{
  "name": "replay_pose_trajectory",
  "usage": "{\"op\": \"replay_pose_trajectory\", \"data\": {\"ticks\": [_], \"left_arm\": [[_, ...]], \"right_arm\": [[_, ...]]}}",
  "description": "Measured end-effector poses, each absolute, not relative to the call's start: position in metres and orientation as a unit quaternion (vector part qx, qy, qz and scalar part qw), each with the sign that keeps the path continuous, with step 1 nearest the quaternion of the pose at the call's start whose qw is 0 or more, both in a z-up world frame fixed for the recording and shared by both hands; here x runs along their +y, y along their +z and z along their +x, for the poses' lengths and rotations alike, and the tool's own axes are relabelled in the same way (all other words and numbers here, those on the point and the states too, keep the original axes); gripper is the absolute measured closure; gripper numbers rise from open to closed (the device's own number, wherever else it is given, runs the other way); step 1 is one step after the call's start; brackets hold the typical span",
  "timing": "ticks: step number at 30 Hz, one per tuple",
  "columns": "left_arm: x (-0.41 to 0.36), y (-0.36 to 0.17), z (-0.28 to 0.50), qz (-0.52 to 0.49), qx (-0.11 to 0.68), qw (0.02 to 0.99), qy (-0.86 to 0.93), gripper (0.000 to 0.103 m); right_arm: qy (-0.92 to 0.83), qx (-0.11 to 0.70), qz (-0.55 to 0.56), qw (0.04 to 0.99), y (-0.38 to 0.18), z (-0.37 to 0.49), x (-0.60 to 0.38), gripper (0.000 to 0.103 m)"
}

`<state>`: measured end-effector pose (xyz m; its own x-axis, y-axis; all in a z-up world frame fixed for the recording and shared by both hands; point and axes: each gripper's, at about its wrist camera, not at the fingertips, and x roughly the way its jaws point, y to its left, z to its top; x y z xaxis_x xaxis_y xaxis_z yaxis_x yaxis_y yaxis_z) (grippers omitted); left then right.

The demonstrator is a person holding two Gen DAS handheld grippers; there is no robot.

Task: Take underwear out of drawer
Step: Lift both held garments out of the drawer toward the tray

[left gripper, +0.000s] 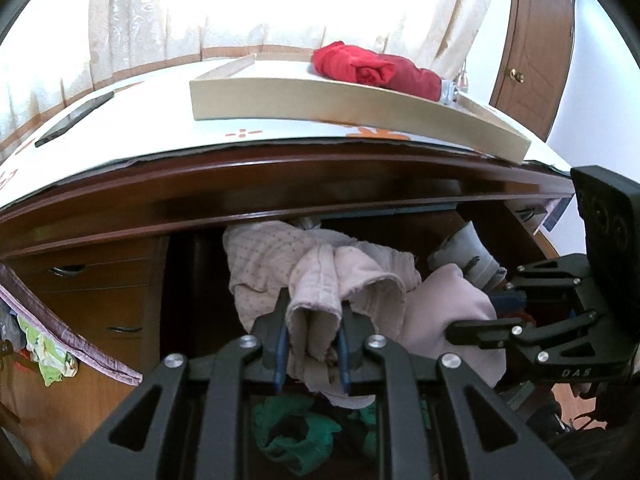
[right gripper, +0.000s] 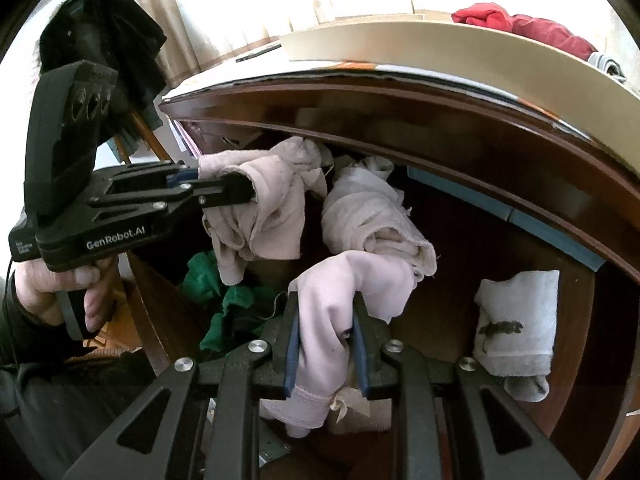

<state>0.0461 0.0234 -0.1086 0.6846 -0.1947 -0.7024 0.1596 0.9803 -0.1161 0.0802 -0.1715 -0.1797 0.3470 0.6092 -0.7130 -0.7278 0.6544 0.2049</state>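
Left wrist view: my left gripper point(left gripper: 313, 334), at lower centre, is clamped on a fold of beige dotted underwear point(left gripper: 316, 268); the cloth bunches between the blue pads and rises toward the middle of the frame, in front of the dark opening of the drawer point(left gripper: 400, 224). My right gripper point(left gripper: 460, 330) enters from the right edge, its jaws closed on a pale pink underwear garment point(left gripper: 448, 312) that lies just right of the beige piece and touches it. A green garment point(left gripper: 296, 436) shows at the bottom, below the left fingers. Above, on the desk top point(left gripper: 200, 136), stands a shallow cream tray point(left gripper: 320, 100) with a red cloth point(left gripper: 372, 68) lying on its far right part; a dark phone point(left gripper: 74, 118) lies at upper left.

Right wrist view: my right gripper point(right gripper: 325, 344), at lower centre, grips the pale pink underwear garment point(right gripper: 352, 280), whose waistband hangs below the pads. My left gripper point(right gripper: 240, 188), held by a hand point(right gripper: 60, 292) at left, pinches the beige dotted underwear point(right gripper: 272, 208) at mid-frame. Between the two pieces sits a rolled pale bundle point(right gripper: 368, 212) inside the drawer point(right gripper: 500, 248). A white folded cloth point(right gripper: 516, 320) with a dark mark lies at right on the drawer floor. The green garment point(right gripper: 224, 300) lies at lower left of centre.
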Motion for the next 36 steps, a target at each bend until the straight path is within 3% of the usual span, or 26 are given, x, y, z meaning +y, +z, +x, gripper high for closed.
{"op": "replay_pose_trajectory", "data": {"ticks": [36], "left_arm": [[0.015, -0.094, 0.005, -0.024, 0.319, 0.944, -0.086, 0.087]], "right_arm": [[0.403, 0.292, -0.061, 0.865, -0.155, 0.045, -0.194, 0.078]]}}
